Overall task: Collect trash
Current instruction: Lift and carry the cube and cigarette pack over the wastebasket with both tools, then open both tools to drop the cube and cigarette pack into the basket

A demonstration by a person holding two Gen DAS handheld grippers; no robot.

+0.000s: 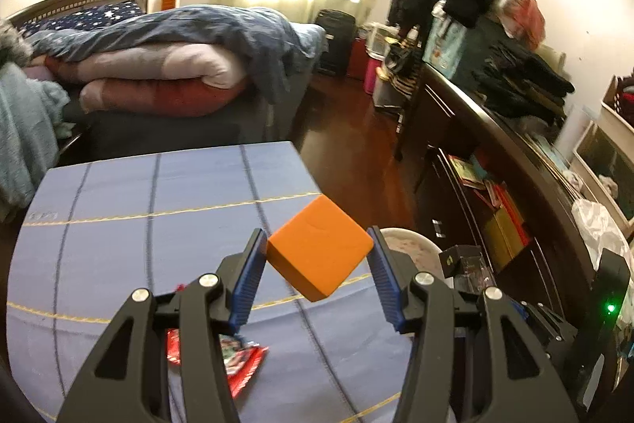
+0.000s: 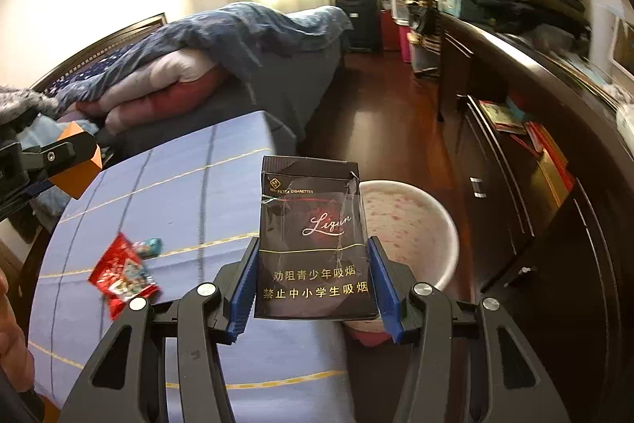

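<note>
My left gripper (image 1: 317, 256) is shut on an orange block (image 1: 320, 251) and holds it above the blue checked tablecloth (image 1: 119, 209); it also shows at the left of the right wrist view (image 2: 75, 161). My right gripper (image 2: 313, 276) is shut on a black cigarette pack (image 2: 313, 236), held upright just left of a white bin (image 2: 408, 221) beside the table. The bin's rim also shows behind the block in the left wrist view (image 1: 408, 244). A red snack wrapper (image 2: 121, 274) lies on the cloth, with a small teal wrapper (image 2: 150, 246) behind it.
A bed with piled quilts (image 1: 158, 66) stands behind the table. A dark dresser (image 2: 535, 106) loaded with clothes and books runs along the right. Dark wooden floor (image 2: 376, 121) lies between them. The right gripper shows at the right in the left wrist view (image 1: 467, 264).
</note>
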